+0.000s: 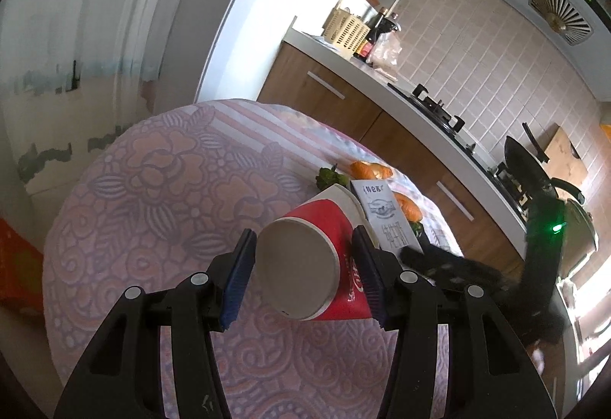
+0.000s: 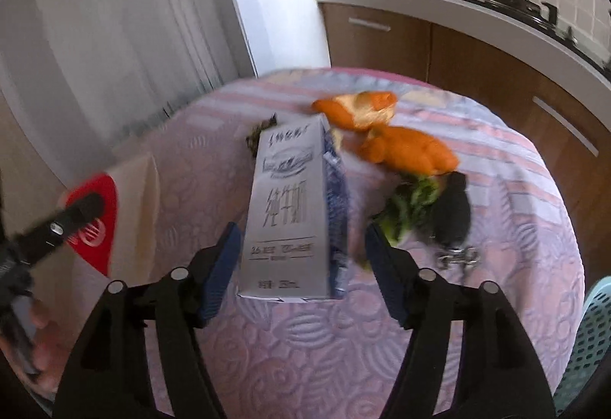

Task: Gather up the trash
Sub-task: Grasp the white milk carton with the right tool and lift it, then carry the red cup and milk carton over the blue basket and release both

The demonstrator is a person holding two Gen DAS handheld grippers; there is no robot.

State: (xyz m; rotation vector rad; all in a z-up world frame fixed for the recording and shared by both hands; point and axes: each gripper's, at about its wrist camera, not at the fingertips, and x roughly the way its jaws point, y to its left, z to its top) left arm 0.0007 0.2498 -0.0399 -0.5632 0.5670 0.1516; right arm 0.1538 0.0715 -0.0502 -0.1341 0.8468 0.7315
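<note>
The left gripper (image 1: 303, 268) has its blue ribbed pads closed against the sides of a red paper cup (image 1: 305, 258), a tapered waxed-card cup with a plain grey-white base turned toward the camera and white script lettering on the red wall, too partial to read for certain. The cup is lifted off the round table (image 1: 152, 190), which wears a quilted cloth embossed with large flower and leaf shapes in pale pink and lilac, with a striped band at the far side.

In the right wrist view the right gripper (image 2: 301, 268) stands with its blue pads spread either side of a grey rectangular milk carton (image 2: 286, 212); there is a clear gap on the right side, and the left pad is very near it, though contact cannot be made out through the blur. The carton is smooth printed card with a blue patterned side panel, large Chinese characters down its face and small print near the bottom, too blurred to read.

Behind the carton lie curled pieces of orange peel (image 2: 404, 148), matt and pithy inside, crumpled green leafy scraps (image 2: 410, 205), and a black fob with metal keys (image 2: 452, 216). A pale blue perforated plastic basket (image 2: 592, 338) shows at the right edge
</note>
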